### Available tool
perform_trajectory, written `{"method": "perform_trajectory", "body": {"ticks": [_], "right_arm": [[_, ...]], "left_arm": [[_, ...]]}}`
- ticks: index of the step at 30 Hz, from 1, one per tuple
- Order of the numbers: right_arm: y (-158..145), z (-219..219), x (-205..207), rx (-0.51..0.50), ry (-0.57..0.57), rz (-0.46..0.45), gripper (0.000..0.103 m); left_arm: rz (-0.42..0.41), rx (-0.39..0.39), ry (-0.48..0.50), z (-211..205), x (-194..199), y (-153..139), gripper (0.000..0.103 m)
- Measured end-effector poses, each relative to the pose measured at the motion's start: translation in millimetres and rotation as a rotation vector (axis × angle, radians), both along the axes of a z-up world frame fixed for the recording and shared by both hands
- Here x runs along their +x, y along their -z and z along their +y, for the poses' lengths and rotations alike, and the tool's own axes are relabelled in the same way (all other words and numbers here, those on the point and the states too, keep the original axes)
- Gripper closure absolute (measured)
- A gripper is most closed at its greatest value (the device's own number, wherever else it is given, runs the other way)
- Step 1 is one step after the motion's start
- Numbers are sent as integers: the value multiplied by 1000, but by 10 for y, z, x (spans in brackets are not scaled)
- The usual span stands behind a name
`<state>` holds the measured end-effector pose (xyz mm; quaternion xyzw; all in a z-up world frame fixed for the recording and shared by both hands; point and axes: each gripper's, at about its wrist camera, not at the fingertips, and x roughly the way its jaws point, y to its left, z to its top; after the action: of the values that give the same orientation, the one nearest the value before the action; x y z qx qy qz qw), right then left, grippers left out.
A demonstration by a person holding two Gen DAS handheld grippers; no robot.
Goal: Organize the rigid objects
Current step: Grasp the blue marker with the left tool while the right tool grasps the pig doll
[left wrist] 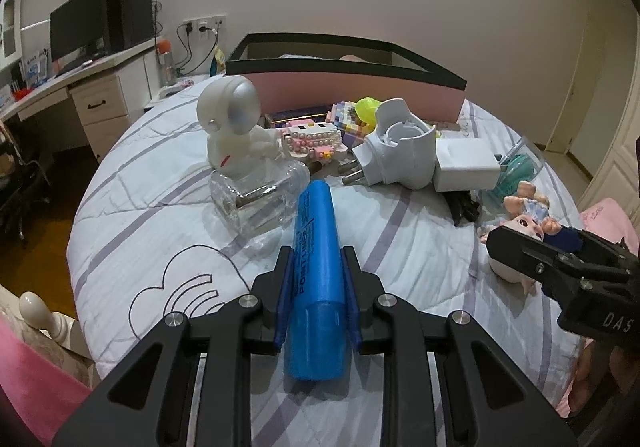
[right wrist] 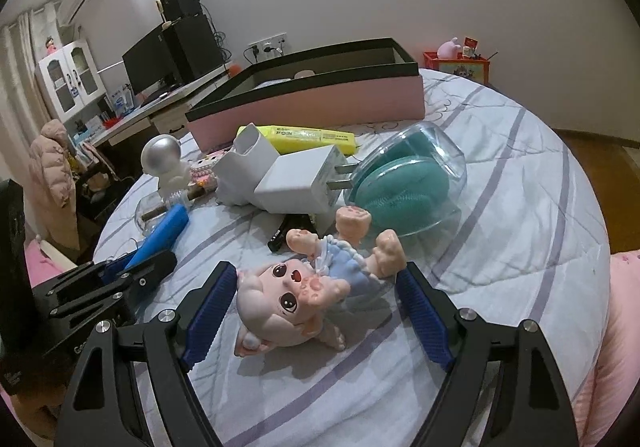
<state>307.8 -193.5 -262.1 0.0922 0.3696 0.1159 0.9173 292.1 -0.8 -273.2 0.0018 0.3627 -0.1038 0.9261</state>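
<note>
Left claw: we saw the left claw [left wrist: 315, 267] clamped on the blue highlighter [left wrist: 316, 275], its 2 pads pressed against the barrel's sides.
Blue highlighter: it ran straight out ahead between the fingers, its far end near a clear bottle [left wrist: 256, 199] lying on the bed [left wrist: 160, 247].
Right claw: the right claw [right wrist: 316, 287] stood wide open, gripping nothing.
Doll: a pink doll [right wrist: 296, 295] in a blue dress lay on the bed between the open fingers; we could not tell whether either pad touched it.
Ahead of the right claw: a white charger [right wrist: 296, 183] and a teal brush in a clear case [right wrist: 404, 183] lay just beyond the doll.
Farther off: a pink box [right wrist: 312, 103] with a dark rim sat behind the clutter.
</note>
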Motion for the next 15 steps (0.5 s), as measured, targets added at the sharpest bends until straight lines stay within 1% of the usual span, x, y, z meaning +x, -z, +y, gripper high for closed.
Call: {"method": "perform_trajectory", "body": {"ticks": [6, 11, 12, 13, 14, 15], "right_arm": [[-18, -35, 19, 26, -11, -3, 21], [-48, -46, -6, 29, -9, -12, 21], [-66, -39, -15, 24, -11, -19, 26], [-88, -34, -22, 25, -14, -25, 38], [-107, -31, -24, 26, -19, -29, 42], [-130, -19, -17, 18, -22, -25, 43]], "left_arm": [[-15, 13, 17, -29, -30, -36, 80], [-36, 5, 25, -40, -79, -133, 81], [-43, 2, 28, -47, -85, -166, 82], [-49, 1, 26, -46, -92, -191, 82], [-48, 1, 32, -52, -89, -205, 82], [-43, 4, 38, -64, -83, -208, 82]]}}
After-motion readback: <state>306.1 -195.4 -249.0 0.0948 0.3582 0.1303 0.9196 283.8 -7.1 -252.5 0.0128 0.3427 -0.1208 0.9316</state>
